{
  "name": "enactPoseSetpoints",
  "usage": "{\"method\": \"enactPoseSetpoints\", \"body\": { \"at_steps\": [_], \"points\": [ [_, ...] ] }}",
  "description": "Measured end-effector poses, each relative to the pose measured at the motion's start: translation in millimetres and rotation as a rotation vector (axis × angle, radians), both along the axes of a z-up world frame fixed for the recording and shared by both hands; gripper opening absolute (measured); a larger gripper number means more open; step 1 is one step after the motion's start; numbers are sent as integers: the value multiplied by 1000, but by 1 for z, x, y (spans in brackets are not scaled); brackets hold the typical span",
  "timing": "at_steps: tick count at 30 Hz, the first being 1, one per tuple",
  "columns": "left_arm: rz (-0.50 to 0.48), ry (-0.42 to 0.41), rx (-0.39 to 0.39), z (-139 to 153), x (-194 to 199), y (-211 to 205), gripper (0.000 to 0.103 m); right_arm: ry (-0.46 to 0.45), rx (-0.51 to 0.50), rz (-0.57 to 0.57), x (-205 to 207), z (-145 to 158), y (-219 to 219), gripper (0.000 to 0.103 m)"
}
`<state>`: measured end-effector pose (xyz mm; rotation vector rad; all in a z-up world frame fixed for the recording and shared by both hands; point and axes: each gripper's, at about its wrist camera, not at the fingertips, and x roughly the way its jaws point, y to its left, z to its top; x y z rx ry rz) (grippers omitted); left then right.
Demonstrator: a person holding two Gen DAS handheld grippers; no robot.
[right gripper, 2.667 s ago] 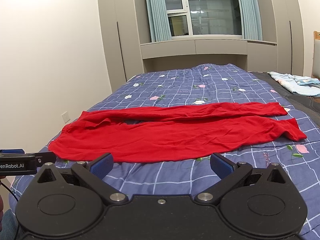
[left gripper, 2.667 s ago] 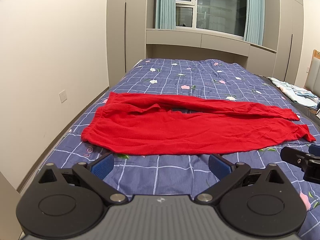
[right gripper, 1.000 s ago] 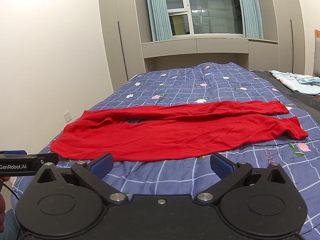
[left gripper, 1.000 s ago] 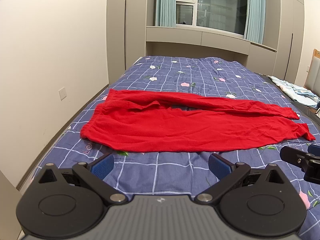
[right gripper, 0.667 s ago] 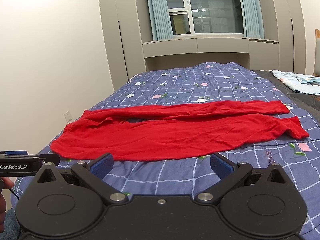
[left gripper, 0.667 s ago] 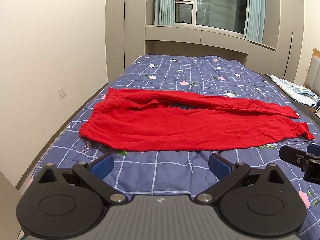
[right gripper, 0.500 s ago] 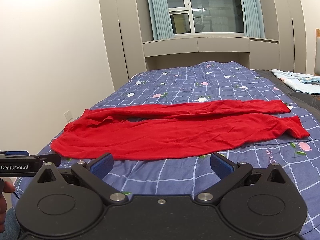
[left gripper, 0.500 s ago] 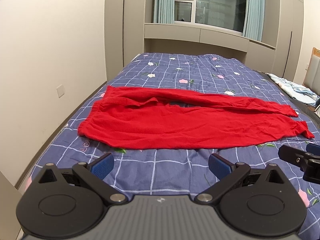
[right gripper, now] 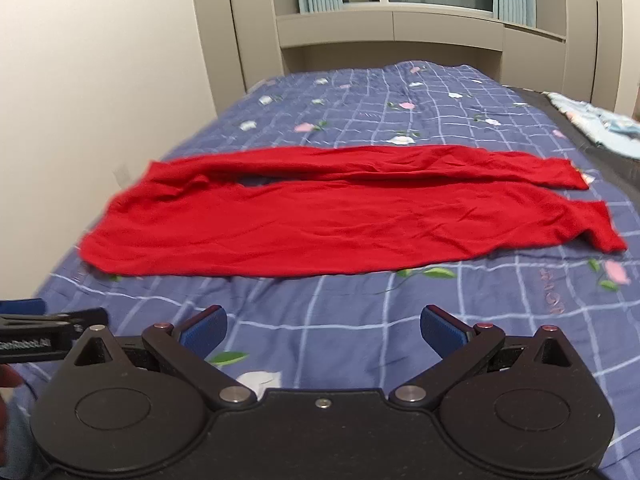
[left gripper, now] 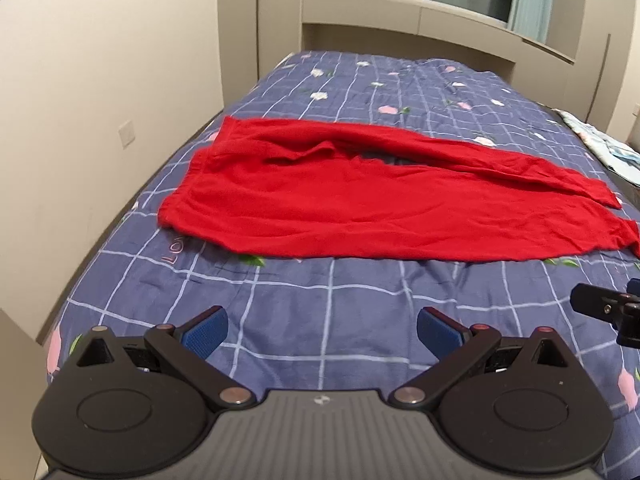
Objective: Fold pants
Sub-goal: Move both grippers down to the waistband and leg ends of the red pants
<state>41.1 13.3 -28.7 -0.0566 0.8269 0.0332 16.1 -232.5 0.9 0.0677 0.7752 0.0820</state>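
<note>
Presently I am holding the left gripper (left gripper: 322, 330) wide open, empty, over the near edge of the bed (left gripper: 360, 312); the right gripper (right gripper: 323, 329) is spread likewise, gripping nothing. Ahead of both, the red pants (left gripper: 360, 216) are lying flat on the bed, unfolded, long axis running across my view. Waistband (left gripper: 188, 188) is sitting to the left, nearer my left gripper; leg cuffs (right gripper: 600, 228) are trailing right, nearer my right gripper. Legs are lying side by side, slightly parted. Judgement: each gripper is facing its own end.
</note>
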Motion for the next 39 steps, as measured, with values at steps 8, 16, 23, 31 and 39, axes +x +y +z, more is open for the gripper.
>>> {"method": "enactPoseSetpoints", "body": {
  "at_steps": [8,16,23,31,39],
  "points": [
    [38,8,28,8,33,18,103,18,-9,54,34,6,8,103],
    [57,3,64,16,88,38,103,12,1,86,78,3,8,103],
    [67,-23,133,23,152,49,103,-3,4,100,125,-6,3,103],
    [10,-59,232,31,225,51,103,-132,47,270,188,-6,-25,103],
    [-28,-54,287,18,285,59,103,-77,4,393,257,-16,-51,103]
  ]
}}
